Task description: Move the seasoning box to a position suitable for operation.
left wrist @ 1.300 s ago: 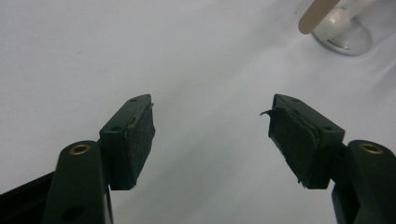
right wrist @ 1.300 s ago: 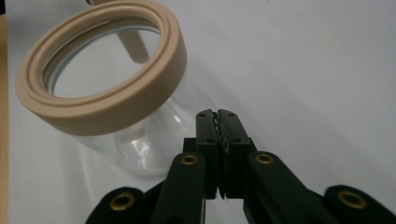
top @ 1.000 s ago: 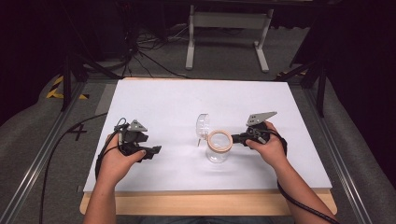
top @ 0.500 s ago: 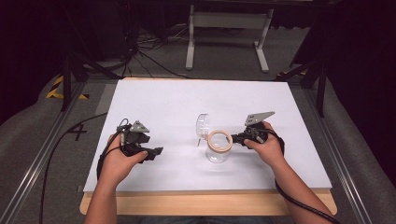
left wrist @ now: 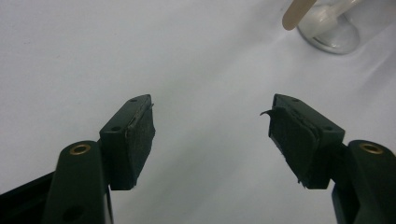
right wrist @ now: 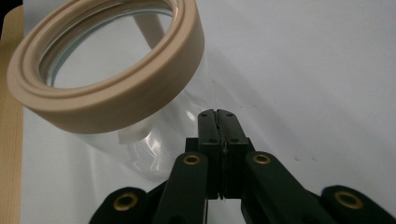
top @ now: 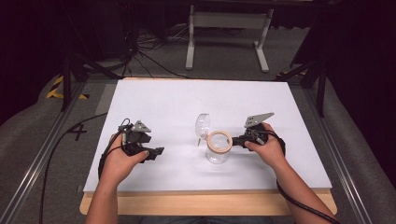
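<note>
Jar stands upright near the counter's front edge, mouth up; right claw pressed together beside it, left claw apart.

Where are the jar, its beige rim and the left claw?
jar (top: 216, 156), high view, clear glass wall.
beige rim (right wrist: 140, 93), right gripper view, outer band.
left claw (left wrist: 212, 135), left gripper view, midway between fingertips.

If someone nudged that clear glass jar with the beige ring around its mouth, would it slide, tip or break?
The clear glass jar with the beige ring stands upright on the smooth white table sheet, so a low nudge would probably slide it. It looks taller than wide, so a push near the rim might tip it. Its walls look thin and glassy; a fall could crack it.
</note>
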{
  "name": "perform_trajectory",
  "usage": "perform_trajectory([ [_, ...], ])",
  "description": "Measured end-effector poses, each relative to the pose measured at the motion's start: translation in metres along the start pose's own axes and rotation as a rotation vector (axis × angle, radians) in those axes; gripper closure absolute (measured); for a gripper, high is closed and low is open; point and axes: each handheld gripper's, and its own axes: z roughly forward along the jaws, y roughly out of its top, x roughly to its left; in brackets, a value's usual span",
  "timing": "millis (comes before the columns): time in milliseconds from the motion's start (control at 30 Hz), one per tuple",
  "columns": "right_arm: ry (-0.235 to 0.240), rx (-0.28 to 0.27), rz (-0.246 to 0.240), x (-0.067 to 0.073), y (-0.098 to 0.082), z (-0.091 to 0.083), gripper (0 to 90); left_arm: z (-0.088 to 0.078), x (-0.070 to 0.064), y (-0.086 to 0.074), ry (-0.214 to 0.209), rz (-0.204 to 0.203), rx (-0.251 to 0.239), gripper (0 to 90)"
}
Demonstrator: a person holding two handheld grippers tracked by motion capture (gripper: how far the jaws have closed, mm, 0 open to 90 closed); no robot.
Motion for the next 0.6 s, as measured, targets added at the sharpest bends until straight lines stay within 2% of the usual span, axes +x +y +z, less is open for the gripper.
perform_trajectory([
  [33, 0.001, 0.002, 0.000, 0.001, 0.000, -0.001, 89.9, 0.002, 0.000, 0.000, -0.002, -0.002, -0.015, 31.6],
  [100, 0.006, 0.005, -0.002, 0.003, -0.001, -0.001, 90.0, 0.002, 0.000, 0.002, 0.000, 0.003, -0.005, 31.7],
  [133, 0.006, 0.006, -0.004, 0.004, -0.001, -0.002, 89.9, 0.004, -0.001, 0.003, -0.002, -0.004, -0.018, 31.7],
  [200, 0.013, 0.015, -0.017, 0.007, -0.002, -0.004, 89.9, 0.005, -0.001, 0.006, -0.012, 0.011, 0.001, 31.7],
  [600, 0.033, 0.042, -0.032, 0.024, -0.008, -0.006, 89.9, 0.016, -0.003, 0.018, -0.041, 0.044, -0.001, 31.7],
])
